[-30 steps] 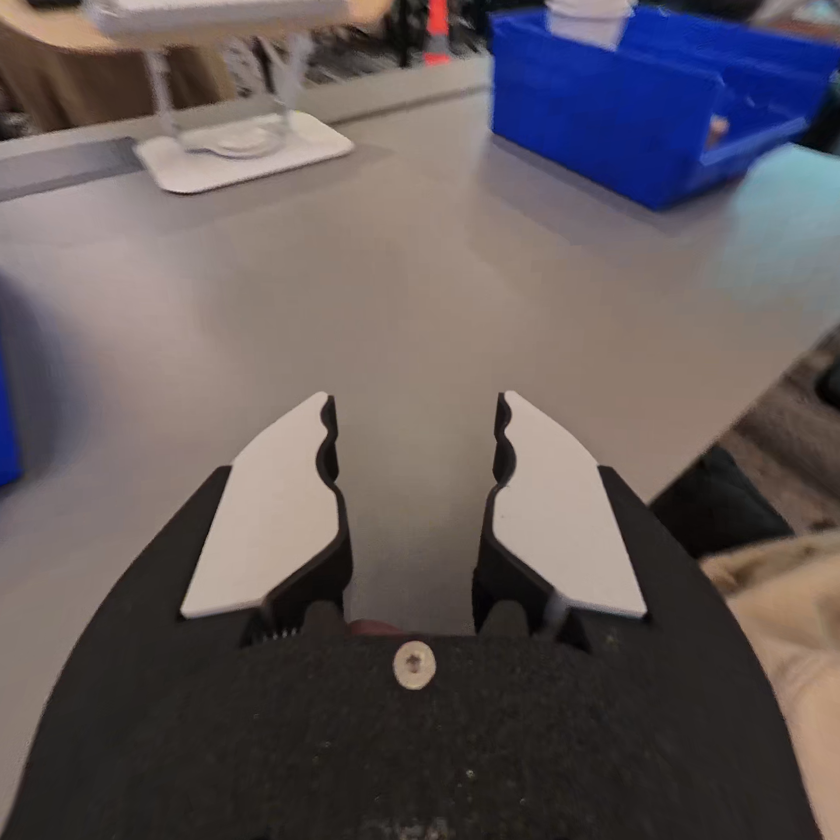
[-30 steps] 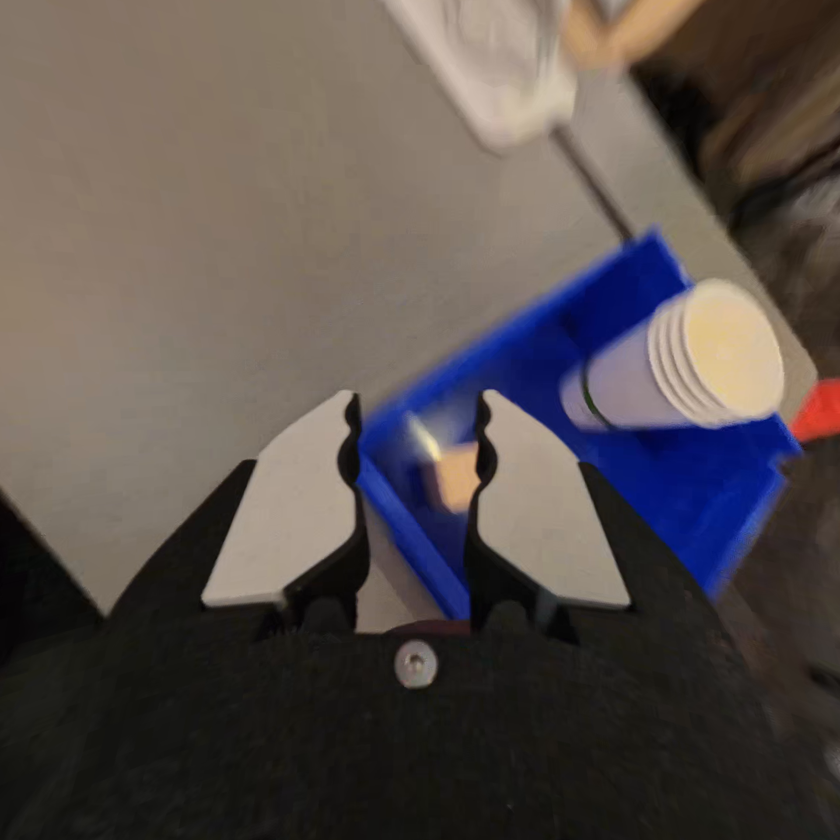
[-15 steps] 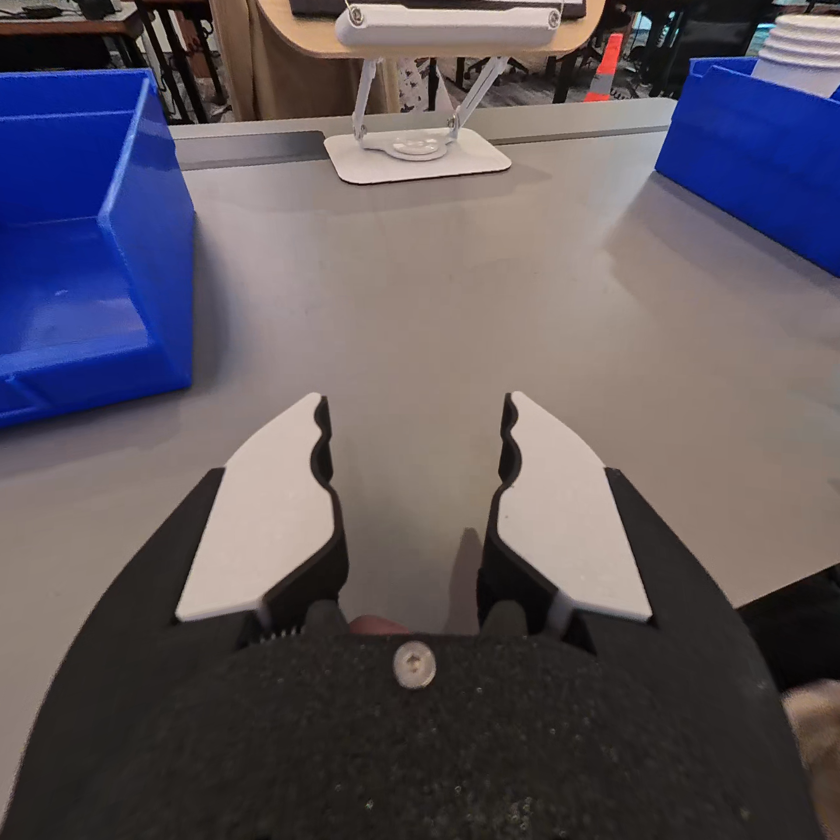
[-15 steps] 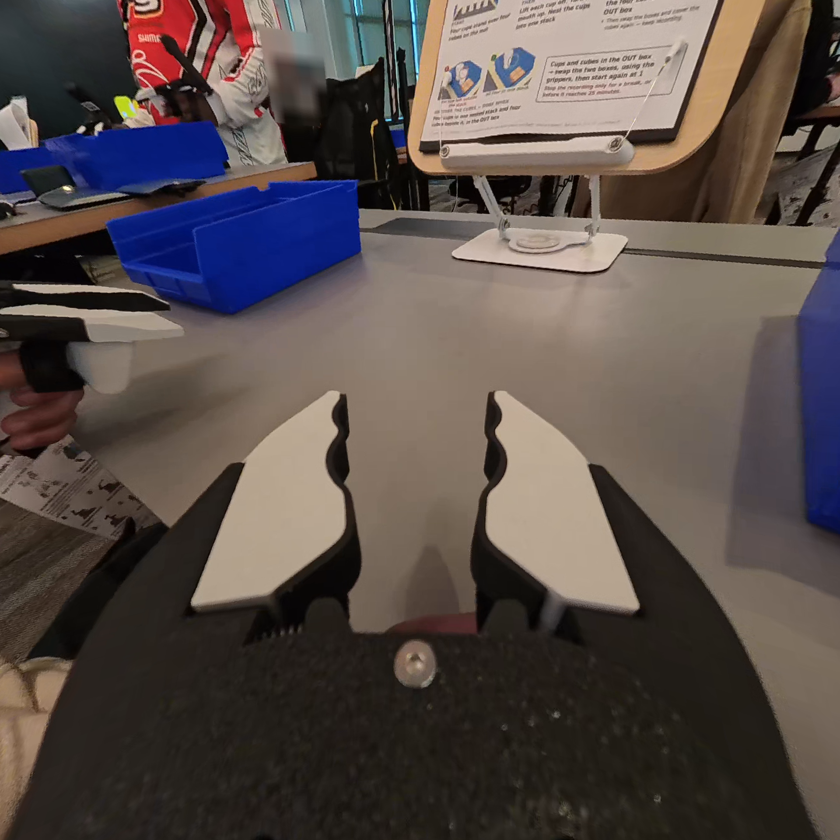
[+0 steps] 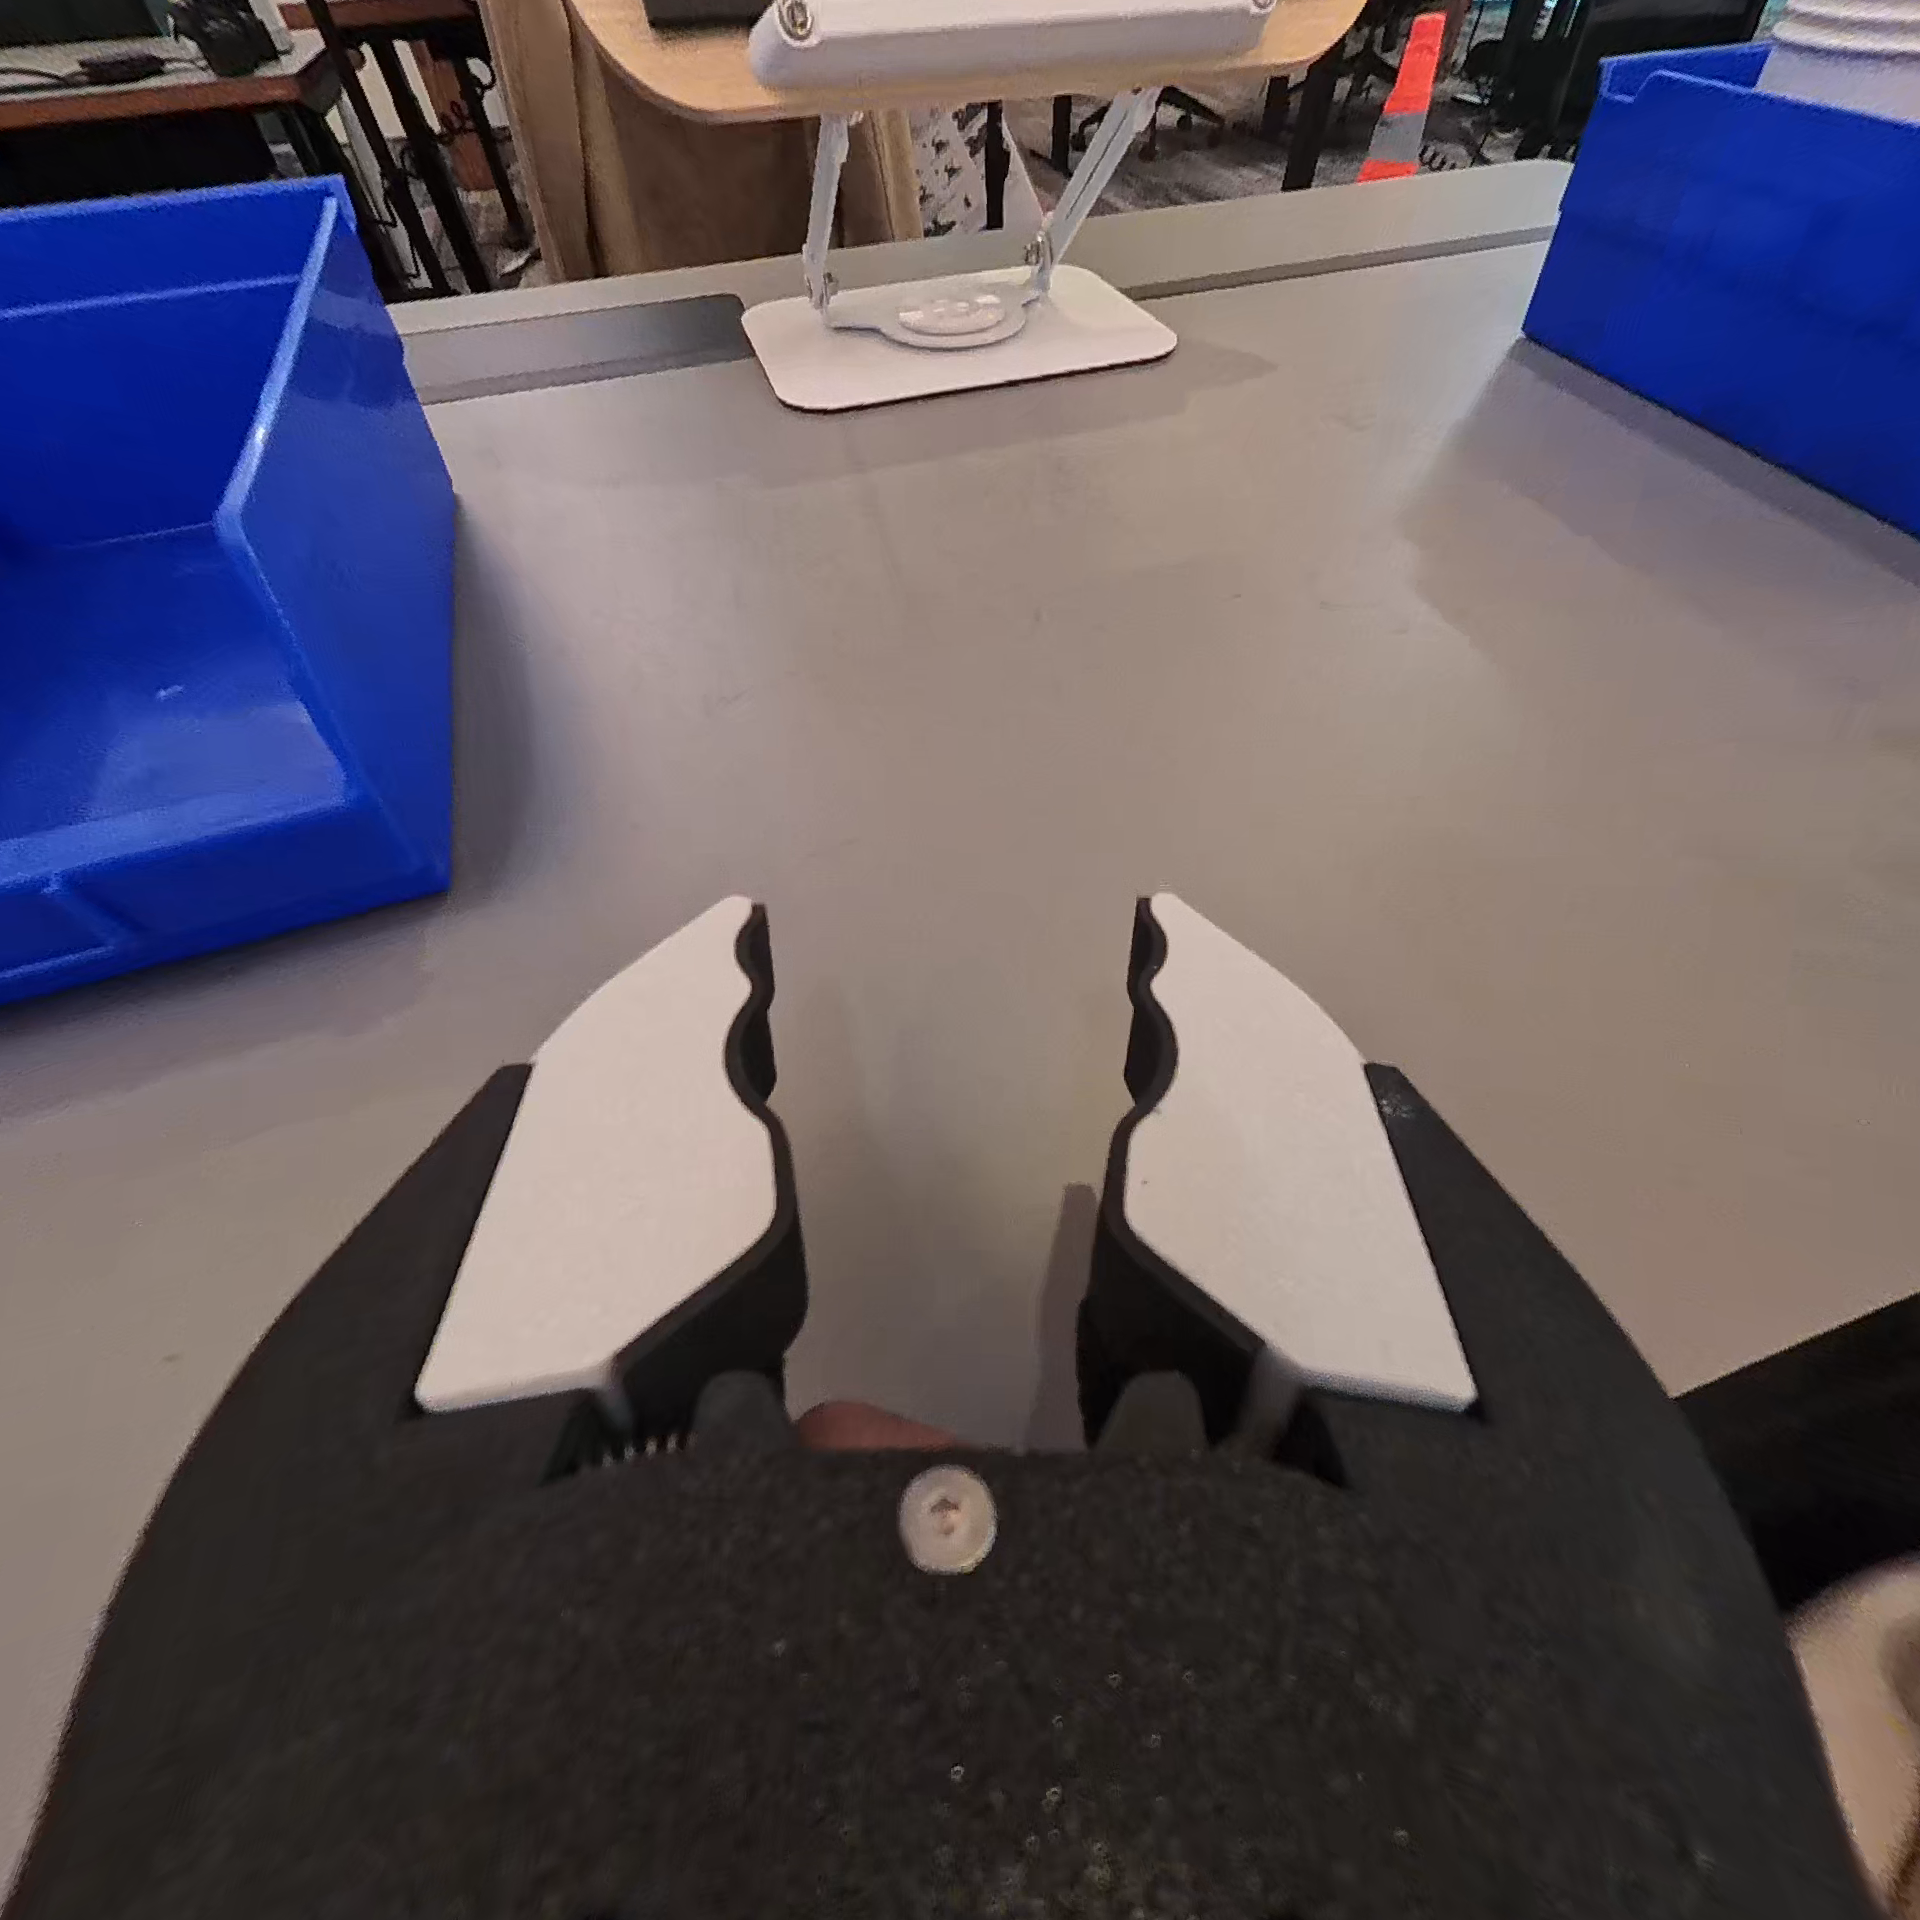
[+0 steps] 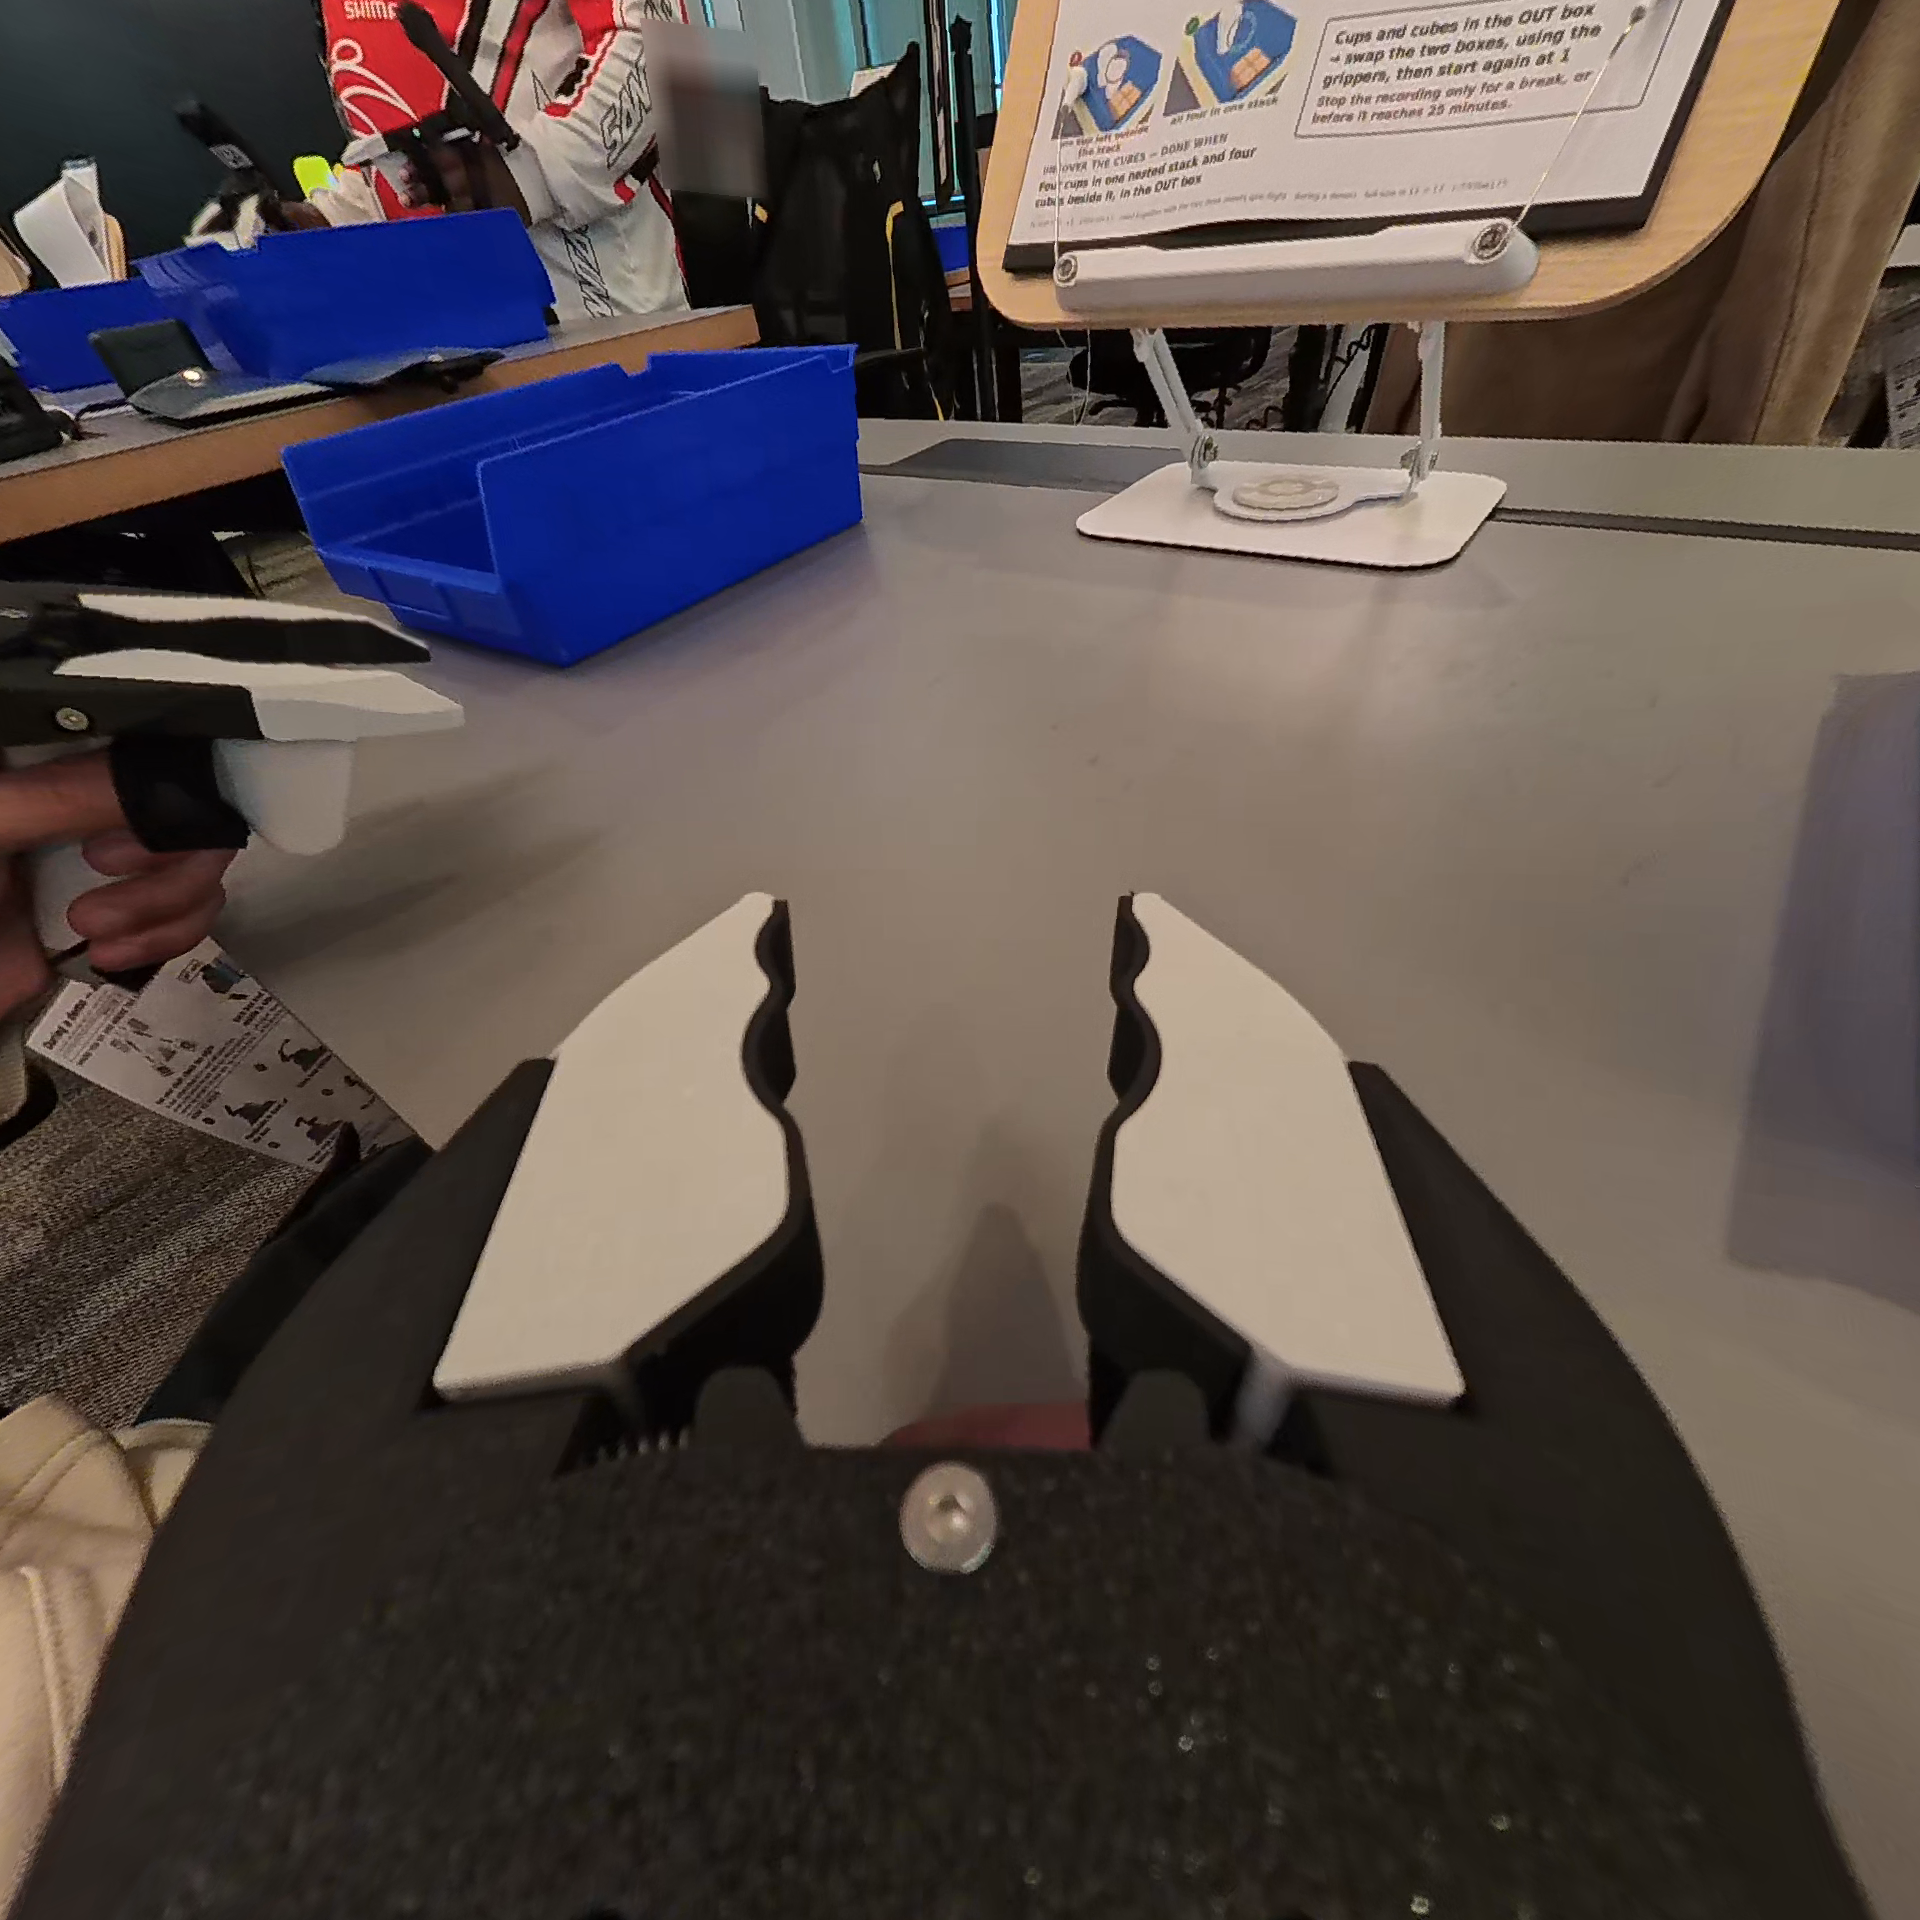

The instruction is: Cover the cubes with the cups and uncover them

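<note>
My left gripper point(image 5: 951, 914) is open and empty, low over the grey table point(image 5: 1039, 675). My right gripper point(image 6: 951, 909) is open and empty over the same table. The left gripper also shows at the left edge of the right wrist view point(image 6: 312, 675), held in a hand. A blue bin point(image 5: 1745, 291) stands at the right, with the top of a white stack of cups point(image 5: 1839, 42) behind its wall. No cubes are in view. An empty blue bin point(image 5: 208, 582) stands at the left, and it also shows in the right wrist view point(image 6: 582, 499).
A white stand point(image 5: 956, 322) holding a wooden board with an instruction sheet point(image 6: 1351, 114) stands at the table's far middle. A person point(image 6: 499, 135) works at another table with blue bins point(image 6: 312, 291) behind. A printed paper point(image 6: 208, 1060) lies on the floor at the left.
Both grippers swung from the right blue bin to face the table's far side, and in the last half second moved slightly forward. Both stayed open and empty.
</note>
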Available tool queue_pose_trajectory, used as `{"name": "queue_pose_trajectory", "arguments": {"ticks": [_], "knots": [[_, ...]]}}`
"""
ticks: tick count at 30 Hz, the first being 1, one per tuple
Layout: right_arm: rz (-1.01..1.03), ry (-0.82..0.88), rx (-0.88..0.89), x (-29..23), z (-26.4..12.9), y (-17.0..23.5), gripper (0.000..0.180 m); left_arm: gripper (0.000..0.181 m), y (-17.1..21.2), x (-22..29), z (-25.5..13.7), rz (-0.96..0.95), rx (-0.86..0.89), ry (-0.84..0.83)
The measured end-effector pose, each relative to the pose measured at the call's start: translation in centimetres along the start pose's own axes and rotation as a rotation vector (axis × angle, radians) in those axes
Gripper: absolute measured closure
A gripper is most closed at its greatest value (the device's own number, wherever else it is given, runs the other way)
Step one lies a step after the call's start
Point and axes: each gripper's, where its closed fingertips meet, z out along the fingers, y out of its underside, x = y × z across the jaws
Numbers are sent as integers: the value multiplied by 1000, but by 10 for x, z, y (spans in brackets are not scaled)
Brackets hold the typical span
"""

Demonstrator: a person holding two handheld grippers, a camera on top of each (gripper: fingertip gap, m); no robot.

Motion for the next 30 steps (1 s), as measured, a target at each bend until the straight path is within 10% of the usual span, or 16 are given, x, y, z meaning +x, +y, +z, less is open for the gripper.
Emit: {"name": "queue_pose_trajectory", "arguments": {"ticks": [11,18,30], "knots": [[-1,16,-14,5,2,3,119,115,9,7,5,4,-55,36],[128,430,42,142,-33,-36,101,115,7,16,-2,6,-55,73],[293,332,-91,146,46,-23,80,116,13,25,1,12,-91,123]]}}
